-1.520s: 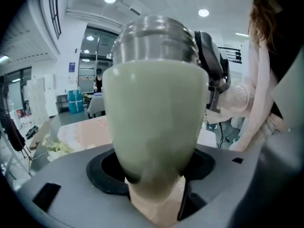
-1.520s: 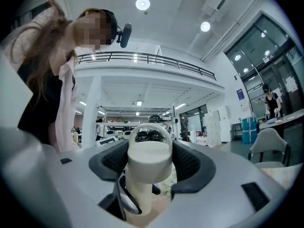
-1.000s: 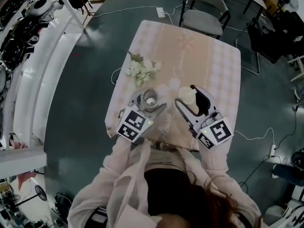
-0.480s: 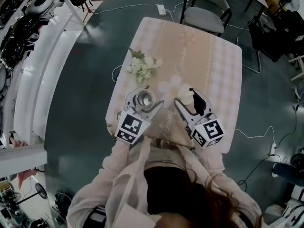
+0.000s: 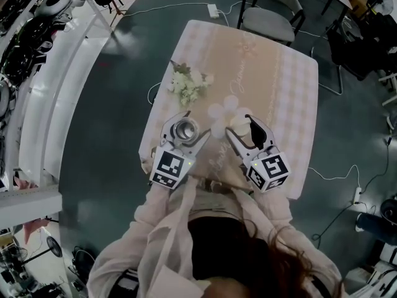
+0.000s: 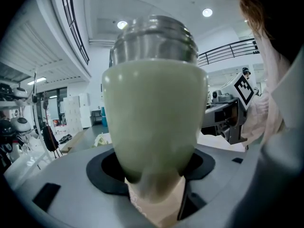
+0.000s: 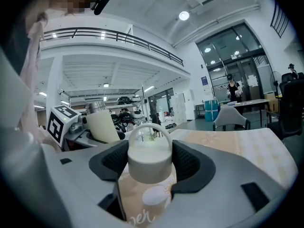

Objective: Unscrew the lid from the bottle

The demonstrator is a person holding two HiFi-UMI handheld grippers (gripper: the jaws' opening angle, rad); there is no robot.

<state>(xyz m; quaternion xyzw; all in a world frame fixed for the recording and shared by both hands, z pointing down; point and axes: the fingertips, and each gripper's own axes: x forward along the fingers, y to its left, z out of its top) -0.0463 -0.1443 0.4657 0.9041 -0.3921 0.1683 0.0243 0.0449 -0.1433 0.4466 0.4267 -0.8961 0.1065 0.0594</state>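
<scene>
My left gripper (image 5: 186, 126) is shut on the pale green bottle (image 5: 185, 130). In the head view the bottle's bare steel mouth faces up with no lid on it. The left gripper view has the bottle (image 6: 154, 118) filling the middle, its steel neck on top, seated between the two black pads. To its right my right gripper (image 5: 240, 126) is shut on the cream lid (image 5: 240, 123). In the right gripper view that lid (image 7: 149, 159), with its loop handle, sits between the pads, clear of the bottle (image 7: 101, 123). Both grippers hover over the table's near edge.
The table (image 5: 282, 85) wears a beige checked cloth. A small bunch of white flowers (image 5: 188, 84) lies at its left side. A grey chair (image 5: 270, 8) stands beyond the far edge. Cables and a power strip (image 5: 213, 11) lie on the dark floor.
Both grippers have drifted a little left and nearer the table's front edge, carrying the bottle and the lid. The gap between bottle and lid stays about the same.
</scene>
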